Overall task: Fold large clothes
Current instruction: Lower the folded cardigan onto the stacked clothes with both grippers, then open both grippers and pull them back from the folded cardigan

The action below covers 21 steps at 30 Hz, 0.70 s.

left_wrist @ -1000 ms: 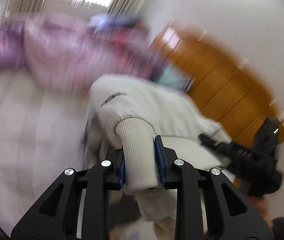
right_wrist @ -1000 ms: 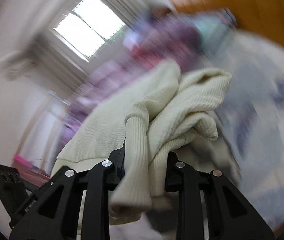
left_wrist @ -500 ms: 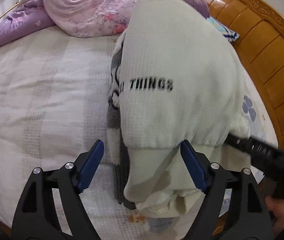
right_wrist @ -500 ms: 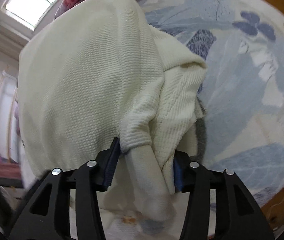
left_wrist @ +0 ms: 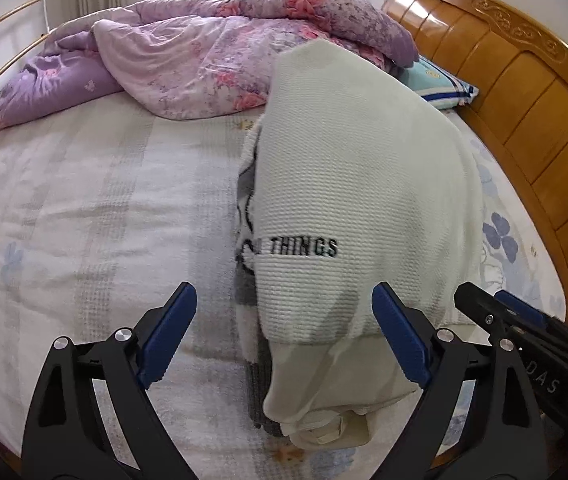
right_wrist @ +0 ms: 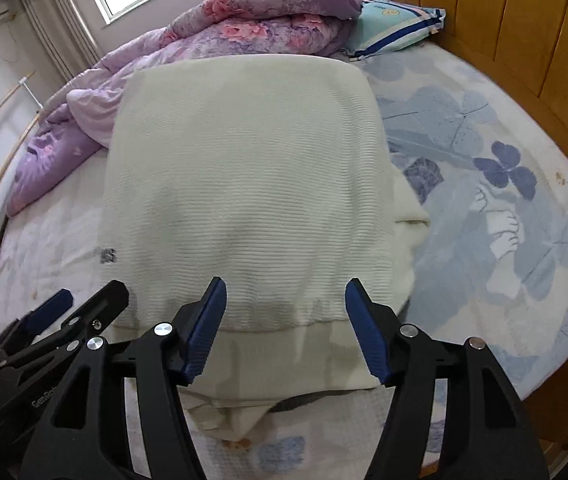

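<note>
A cream knit sweater [left_wrist: 356,200] with the black word "THINGS" lies folded on the bed, its ribbed hem toward me; it also shows in the right wrist view [right_wrist: 243,184]. My left gripper [left_wrist: 284,340] is open and empty, its blue pads either side of the sweater's near left edge. My right gripper [right_wrist: 284,328] is open and empty just above the hem. The right gripper's fingers also show at the lower right of the left wrist view [left_wrist: 524,328]. A grey garment edge peeks out beneath the sweater.
A crumpled purple floral quilt [left_wrist: 211,52] lies at the far side of the bed. A teal striped pillow [right_wrist: 396,28] rests by the wooden headboard [left_wrist: 524,92]. The bedsheet [right_wrist: 504,208] has blue butterfly prints. The bed's front edge is just below the grippers.
Both grippers were shut on the sweater a second ago and carrying it. They laid it down, opened and let go; now both stand open, drawn back a little from the hem.
</note>
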Each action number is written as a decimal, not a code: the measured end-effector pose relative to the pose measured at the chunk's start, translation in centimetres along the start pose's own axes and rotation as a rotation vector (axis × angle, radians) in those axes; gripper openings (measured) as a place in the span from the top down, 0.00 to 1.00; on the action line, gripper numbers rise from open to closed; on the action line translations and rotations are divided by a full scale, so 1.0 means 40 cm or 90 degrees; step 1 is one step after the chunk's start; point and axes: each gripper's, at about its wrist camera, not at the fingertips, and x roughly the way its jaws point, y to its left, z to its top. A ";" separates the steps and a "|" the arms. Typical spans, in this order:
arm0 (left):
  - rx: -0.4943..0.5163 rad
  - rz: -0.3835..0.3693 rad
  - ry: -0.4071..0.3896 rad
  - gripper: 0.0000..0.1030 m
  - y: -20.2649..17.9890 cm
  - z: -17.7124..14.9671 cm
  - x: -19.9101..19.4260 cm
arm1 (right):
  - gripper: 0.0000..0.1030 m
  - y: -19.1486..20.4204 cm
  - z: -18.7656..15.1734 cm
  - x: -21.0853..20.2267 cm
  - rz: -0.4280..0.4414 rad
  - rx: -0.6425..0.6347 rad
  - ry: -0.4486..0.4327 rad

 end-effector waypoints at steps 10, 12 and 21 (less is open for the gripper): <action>0.021 0.011 -0.038 0.13 0.054 0.010 -0.072 | 0.42 0.064 -0.005 -0.040 0.001 0.001 -0.025; 0.024 0.016 -0.045 0.13 0.072 0.012 -0.099 | 0.41 0.082 -0.011 -0.063 -0.003 0.003 -0.039; 0.081 0.025 -0.094 0.11 0.148 -0.010 -0.299 | 0.37 0.178 -0.079 -0.216 -0.024 0.026 -0.095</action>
